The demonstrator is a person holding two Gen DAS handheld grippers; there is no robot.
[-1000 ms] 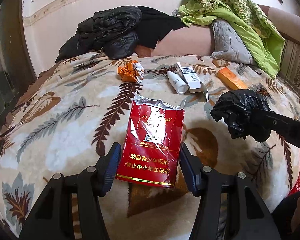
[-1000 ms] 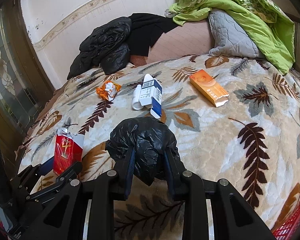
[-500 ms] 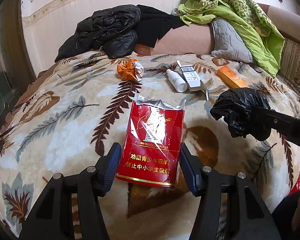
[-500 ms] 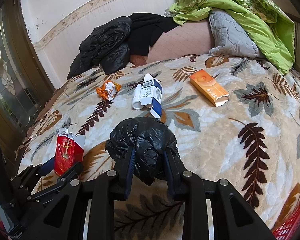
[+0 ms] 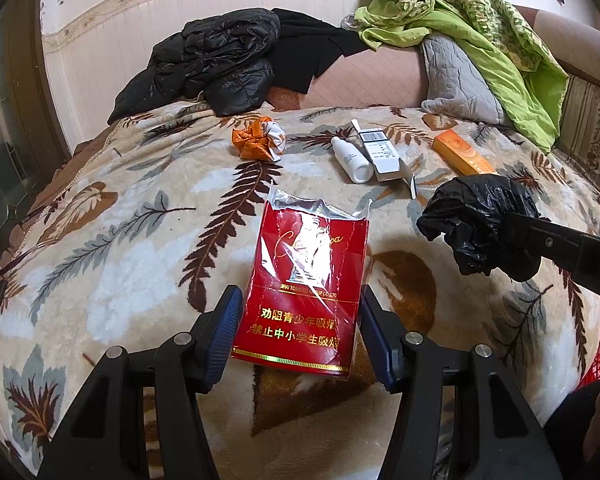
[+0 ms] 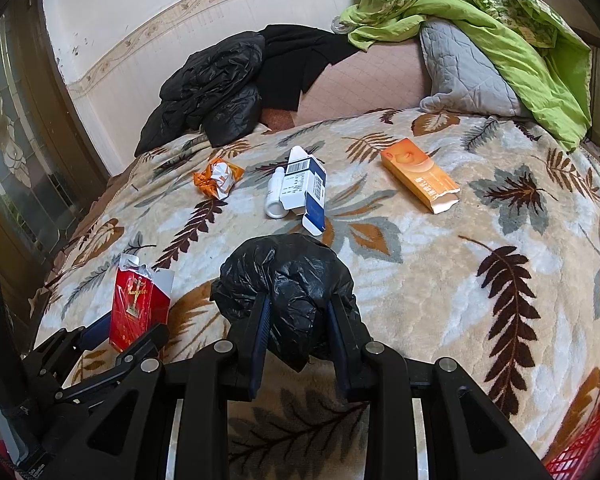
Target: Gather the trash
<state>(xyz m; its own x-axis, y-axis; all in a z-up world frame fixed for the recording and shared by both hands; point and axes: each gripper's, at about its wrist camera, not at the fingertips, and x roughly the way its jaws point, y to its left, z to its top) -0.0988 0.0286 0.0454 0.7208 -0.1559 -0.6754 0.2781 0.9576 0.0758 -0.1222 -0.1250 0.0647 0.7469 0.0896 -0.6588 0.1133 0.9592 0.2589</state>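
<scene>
My left gripper (image 5: 298, 312) is shut on a torn red cigarette pack (image 5: 306, 280) and holds it just above the leaf-patterned blanket (image 5: 100, 240). The pack also shows in the right wrist view (image 6: 138, 304). My right gripper (image 6: 298, 320) is shut on a crumpled black plastic bag (image 6: 292, 280), which also shows at the right of the left wrist view (image 5: 480, 228). On the blanket farther back lie an orange crumpled wrapper (image 5: 258, 142), a white bottle (image 5: 352, 160), a white-and-blue box (image 5: 380, 154) and an orange box (image 5: 462, 156).
A black jacket (image 5: 208, 68), a grey pillow (image 5: 456, 76) and a green quilt (image 5: 480, 32) lie at the head of the bed. A red basket (image 6: 584, 456) shows at the lower right edge. A dark wooden door frame (image 6: 28, 152) stands on the left.
</scene>
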